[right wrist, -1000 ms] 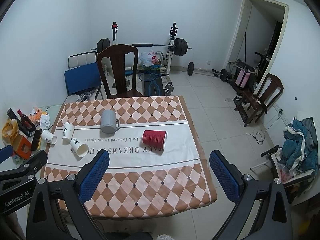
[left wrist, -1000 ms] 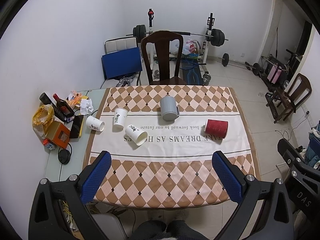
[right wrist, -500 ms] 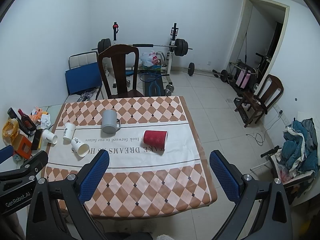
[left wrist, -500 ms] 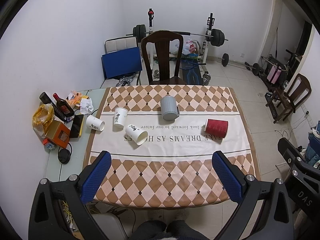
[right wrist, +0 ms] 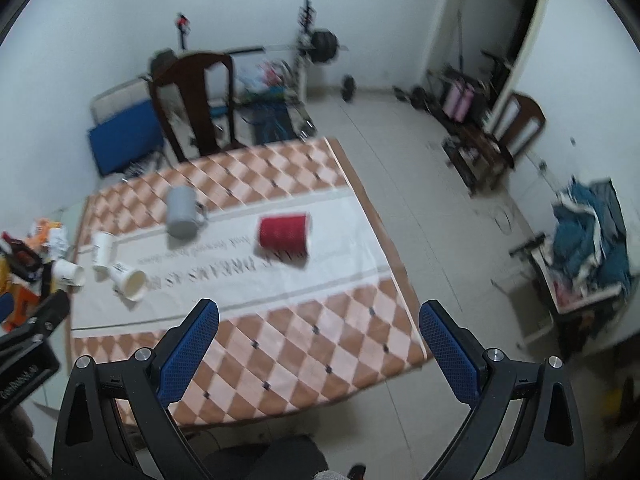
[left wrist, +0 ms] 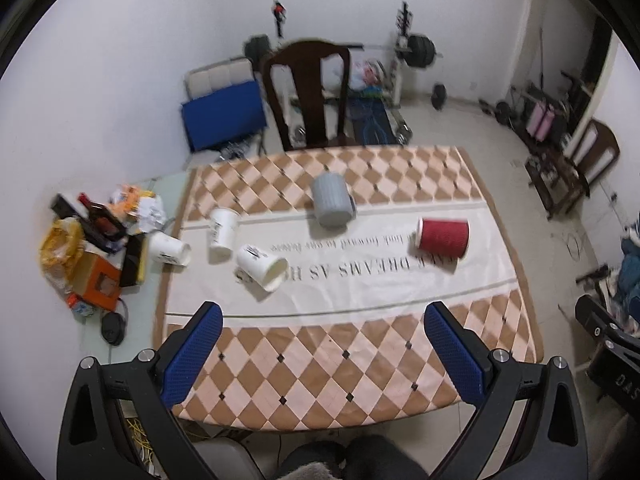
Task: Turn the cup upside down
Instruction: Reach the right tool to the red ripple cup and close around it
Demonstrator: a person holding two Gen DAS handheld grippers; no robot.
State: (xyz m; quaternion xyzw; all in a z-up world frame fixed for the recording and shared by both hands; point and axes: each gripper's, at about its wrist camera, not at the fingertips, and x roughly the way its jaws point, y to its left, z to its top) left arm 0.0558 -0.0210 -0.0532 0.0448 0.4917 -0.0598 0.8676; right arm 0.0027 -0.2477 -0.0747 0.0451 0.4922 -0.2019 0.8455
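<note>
A red ribbed cup (left wrist: 442, 237) lies on its side on the checkered tablecloth (left wrist: 340, 356); it also shows in the right wrist view (right wrist: 284, 232). A grey mug (left wrist: 332, 205) stands mouth down near the middle. Three white paper cups sit at the left: one upside down (left wrist: 223, 227), two lying on their sides (left wrist: 262, 266) (left wrist: 170, 249). My left gripper (left wrist: 323, 354) is open and empty above the near table edge. My right gripper (right wrist: 319, 350) is open and empty, above the near right part of the table.
A dark wooden chair (left wrist: 310, 96) stands at the table's far side. Bottles, a box and wrappers (left wrist: 88, 248) clutter the left side table. Gym weights and a blue folded chair (left wrist: 224, 118) stand behind. Another chair (right wrist: 520, 128) and clothes (right wrist: 592, 232) are at the right.
Both grippers have moved forward and lower toward the table; the views are blurred by motion. The right wrist view has swung so the table sits further left. The cups have not moved.
</note>
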